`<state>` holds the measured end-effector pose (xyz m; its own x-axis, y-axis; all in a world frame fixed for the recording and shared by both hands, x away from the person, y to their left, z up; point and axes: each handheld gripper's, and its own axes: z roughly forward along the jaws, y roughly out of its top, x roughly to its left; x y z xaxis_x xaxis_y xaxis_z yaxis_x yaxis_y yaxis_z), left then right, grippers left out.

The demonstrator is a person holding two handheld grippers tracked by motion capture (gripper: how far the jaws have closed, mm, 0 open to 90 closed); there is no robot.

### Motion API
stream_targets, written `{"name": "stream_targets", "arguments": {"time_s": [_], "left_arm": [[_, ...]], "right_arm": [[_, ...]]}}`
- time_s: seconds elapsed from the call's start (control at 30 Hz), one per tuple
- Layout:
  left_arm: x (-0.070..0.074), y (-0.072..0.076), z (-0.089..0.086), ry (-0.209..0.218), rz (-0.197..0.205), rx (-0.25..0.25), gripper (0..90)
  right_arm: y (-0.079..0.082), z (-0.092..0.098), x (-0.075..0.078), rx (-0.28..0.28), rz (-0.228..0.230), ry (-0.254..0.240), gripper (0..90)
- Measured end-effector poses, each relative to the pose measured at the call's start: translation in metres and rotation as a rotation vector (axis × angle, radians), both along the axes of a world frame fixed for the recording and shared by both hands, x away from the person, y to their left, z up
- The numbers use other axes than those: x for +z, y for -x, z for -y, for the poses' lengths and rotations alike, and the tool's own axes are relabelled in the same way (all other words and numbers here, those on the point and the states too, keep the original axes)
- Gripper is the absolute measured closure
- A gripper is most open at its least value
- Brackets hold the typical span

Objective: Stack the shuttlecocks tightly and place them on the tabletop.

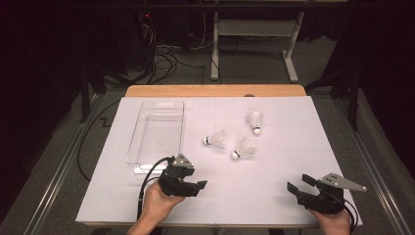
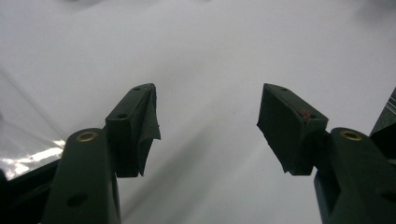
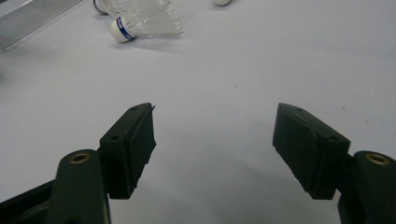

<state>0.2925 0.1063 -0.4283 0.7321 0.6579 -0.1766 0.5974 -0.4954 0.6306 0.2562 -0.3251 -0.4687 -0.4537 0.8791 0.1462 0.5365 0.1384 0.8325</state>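
Left black two-jaw gripper (image 1: 192, 186) held low in the person's left hand (image 1: 155, 200), jaws parted wide, nothing between them, pointing toward the person's right. Right black two-jaw gripper (image 1: 298, 183) held in the right hand (image 1: 334, 221), jaws likewise spread and empty, pointing left. Grippers well apart.

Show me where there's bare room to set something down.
Bare white tabletop lies between the left gripper and right gripper, and right of the three shuttlecocks. It is crowded mid-table, between the clear tray and those shuttlecocks.
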Motion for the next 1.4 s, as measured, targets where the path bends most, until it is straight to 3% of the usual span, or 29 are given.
{"name": "stream_targets", "arguments": {"time_s": [0.5,1.17,1.4], "left_arm": [[-0.003,0.009,-0.013,-0.016,0.015,0.022,37.9],[-0.006,0.02,-0.035,-0.011,0.015,0.069,38.0],[-0.005,0.025,-0.043,-0.001,0.031,0.088,37.9]], "right_arm": [[0.0,0.0,0.0,-0.002,0.001,0.001,30.1],[0.0,-0.001,0.0,-0.002,0.0,0.002,30.1],[0.0,-0.001,0.0,-0.004,-0.001,0.001,30.1]]}}
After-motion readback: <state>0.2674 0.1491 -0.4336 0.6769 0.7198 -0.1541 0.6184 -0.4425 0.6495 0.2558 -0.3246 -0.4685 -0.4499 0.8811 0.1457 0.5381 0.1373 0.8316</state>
